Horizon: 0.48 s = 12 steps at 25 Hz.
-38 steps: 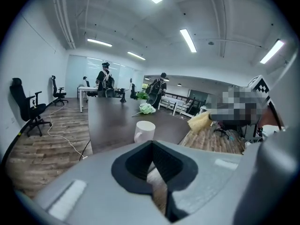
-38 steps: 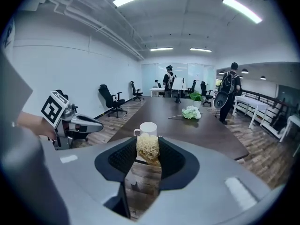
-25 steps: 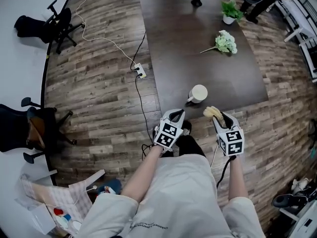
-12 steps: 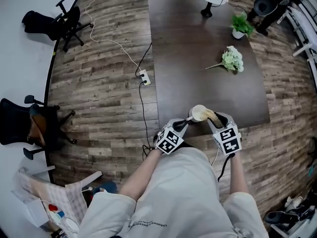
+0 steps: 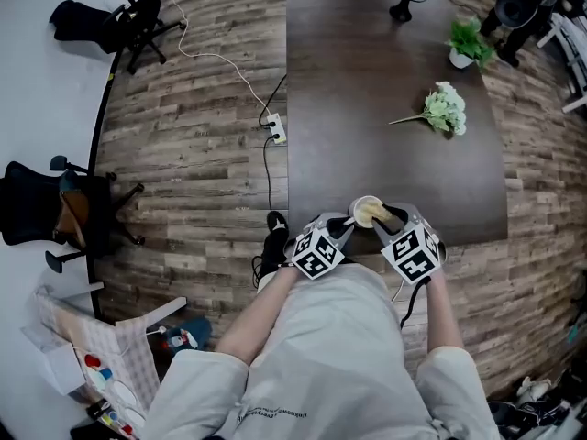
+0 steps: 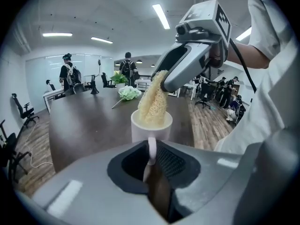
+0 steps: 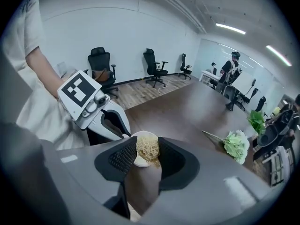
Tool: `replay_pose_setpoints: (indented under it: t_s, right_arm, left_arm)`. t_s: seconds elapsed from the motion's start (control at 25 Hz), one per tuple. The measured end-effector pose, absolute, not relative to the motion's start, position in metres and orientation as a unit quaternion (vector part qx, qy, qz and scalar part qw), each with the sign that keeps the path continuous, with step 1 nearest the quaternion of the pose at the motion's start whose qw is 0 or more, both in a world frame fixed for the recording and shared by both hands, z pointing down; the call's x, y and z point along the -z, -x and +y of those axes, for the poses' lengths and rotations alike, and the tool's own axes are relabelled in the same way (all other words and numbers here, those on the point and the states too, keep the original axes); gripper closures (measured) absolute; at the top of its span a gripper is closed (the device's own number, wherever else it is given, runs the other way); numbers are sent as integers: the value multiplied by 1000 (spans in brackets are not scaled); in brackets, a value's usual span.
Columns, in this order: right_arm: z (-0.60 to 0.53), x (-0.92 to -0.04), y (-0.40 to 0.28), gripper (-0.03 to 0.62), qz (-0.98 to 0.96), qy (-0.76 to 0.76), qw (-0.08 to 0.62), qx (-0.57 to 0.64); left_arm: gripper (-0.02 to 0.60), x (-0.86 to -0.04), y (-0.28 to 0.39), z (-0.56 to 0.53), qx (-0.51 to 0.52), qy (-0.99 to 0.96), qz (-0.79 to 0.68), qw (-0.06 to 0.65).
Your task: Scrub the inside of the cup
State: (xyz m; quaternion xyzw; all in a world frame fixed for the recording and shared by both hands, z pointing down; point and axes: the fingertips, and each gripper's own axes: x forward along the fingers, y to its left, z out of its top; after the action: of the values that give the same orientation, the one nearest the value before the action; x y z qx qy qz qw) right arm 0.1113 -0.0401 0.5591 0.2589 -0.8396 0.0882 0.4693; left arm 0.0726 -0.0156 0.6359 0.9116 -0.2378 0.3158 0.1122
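Note:
A white cup [image 5: 364, 214] stands at the near edge of the dark table [image 5: 394, 108]. My left gripper [image 5: 340, 226] is shut on the cup's handle [image 6: 151, 150]; the cup [image 6: 151, 127] shows straight ahead in the left gripper view. My right gripper [image 5: 387, 216] is shut on a yellow loofah sponge [image 7: 147, 150], whose lower end reaches into the cup's mouth [image 7: 142, 149]. The sponge [image 6: 153, 102] leans down into the cup from the upper right.
A bunch of pale flowers [image 5: 443, 108] lies on the table's right side, with a potted plant [image 5: 470, 41] behind it. A power strip and cable [image 5: 274, 134] lie on the wooden floor to the left. Office chairs [image 5: 55, 214] stand at the far left.
The right gripper has carried the sponge from beside the cup into its mouth. The left gripper has closed on the handle. The head view has shifted forward over the table.

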Motion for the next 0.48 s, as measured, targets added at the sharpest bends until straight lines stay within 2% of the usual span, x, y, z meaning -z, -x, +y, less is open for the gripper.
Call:
replay_pose_setpoints:
  t_s: [0.48]
  right_arm:
    - [-37,-594,-116,430,-810,-244,526,-81]
  left_arm:
    - [529,-634,-86,-18,-314,-925,-185,102]
